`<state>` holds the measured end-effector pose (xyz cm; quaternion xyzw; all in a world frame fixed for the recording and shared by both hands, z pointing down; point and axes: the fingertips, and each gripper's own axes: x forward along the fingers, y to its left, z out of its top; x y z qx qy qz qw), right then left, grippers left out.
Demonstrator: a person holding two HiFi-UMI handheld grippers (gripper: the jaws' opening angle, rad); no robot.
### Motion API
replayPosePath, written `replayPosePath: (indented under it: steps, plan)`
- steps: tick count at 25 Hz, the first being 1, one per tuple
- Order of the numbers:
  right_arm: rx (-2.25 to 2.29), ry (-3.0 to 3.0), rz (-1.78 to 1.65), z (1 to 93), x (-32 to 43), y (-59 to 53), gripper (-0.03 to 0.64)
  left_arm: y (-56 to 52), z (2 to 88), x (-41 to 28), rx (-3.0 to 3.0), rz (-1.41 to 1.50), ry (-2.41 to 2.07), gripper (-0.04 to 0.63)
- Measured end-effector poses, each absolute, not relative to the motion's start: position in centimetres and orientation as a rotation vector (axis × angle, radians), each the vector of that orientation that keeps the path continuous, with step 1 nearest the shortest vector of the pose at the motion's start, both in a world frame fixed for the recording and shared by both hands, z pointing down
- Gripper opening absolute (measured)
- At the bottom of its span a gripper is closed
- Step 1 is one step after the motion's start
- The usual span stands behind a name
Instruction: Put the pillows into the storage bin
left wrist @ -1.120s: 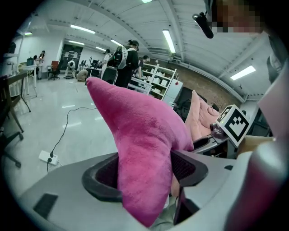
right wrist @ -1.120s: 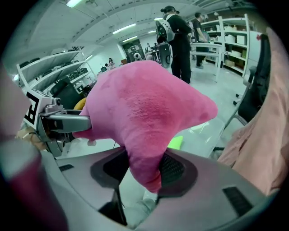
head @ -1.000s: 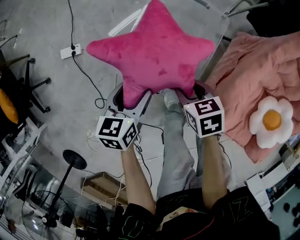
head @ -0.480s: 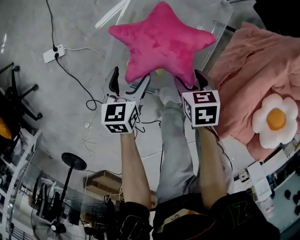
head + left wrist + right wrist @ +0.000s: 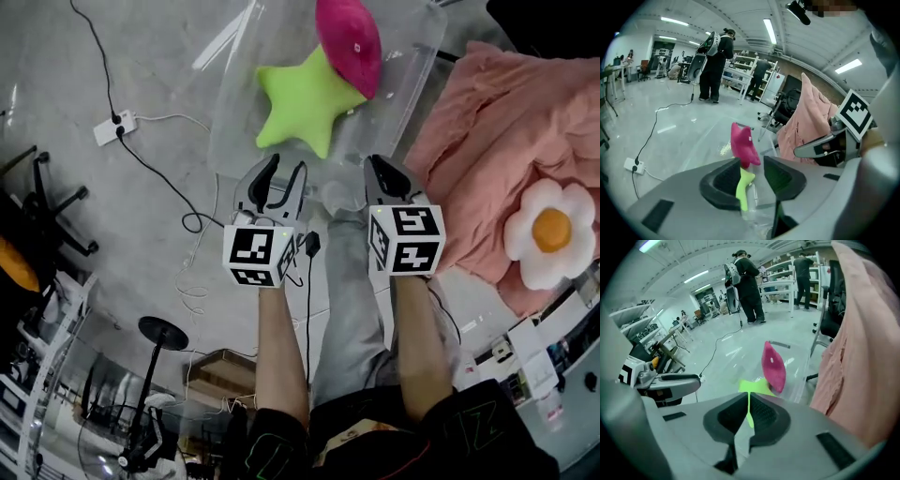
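Now the pink pillow (image 5: 349, 42) lies in the bin (image 5: 424, 58). The left claw (image 5: 283, 178), apart, and the right claw (image 5: 382, 171), together, have just been closing on nothing. Next, I judge, comes the flower pillow (image 5: 548, 234).

The left gripper (image 5: 284, 171) points forward and down, jaws apart; the right gripper (image 5: 378, 167) beside it has jaws almost together (both empty, both just been closing).
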<state>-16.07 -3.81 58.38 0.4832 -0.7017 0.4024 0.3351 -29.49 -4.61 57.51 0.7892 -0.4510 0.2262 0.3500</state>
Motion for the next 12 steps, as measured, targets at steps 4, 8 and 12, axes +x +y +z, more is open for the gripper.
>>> replayPosePath:
  steps: [4,8,12]
  plan:
    - [1.32,-1.939,1.119,55.2,-16.4,-4.4,0.003,-5.1,54.8,-28.2,2.093,0.616,-1.188,-0.006]
    - [1.394,-2.042,1.154,51.4,-15.8,-4.9,0.003,-5.7,51.4,-26.3,2.155,0.603,-1.169,-0.005]
    - [1.46,-2.107,1.142,47.5,-13.7,-4.7,0.003,-6.0,47.9,-23.6,2.234,0.592,-1.144,-0.003]
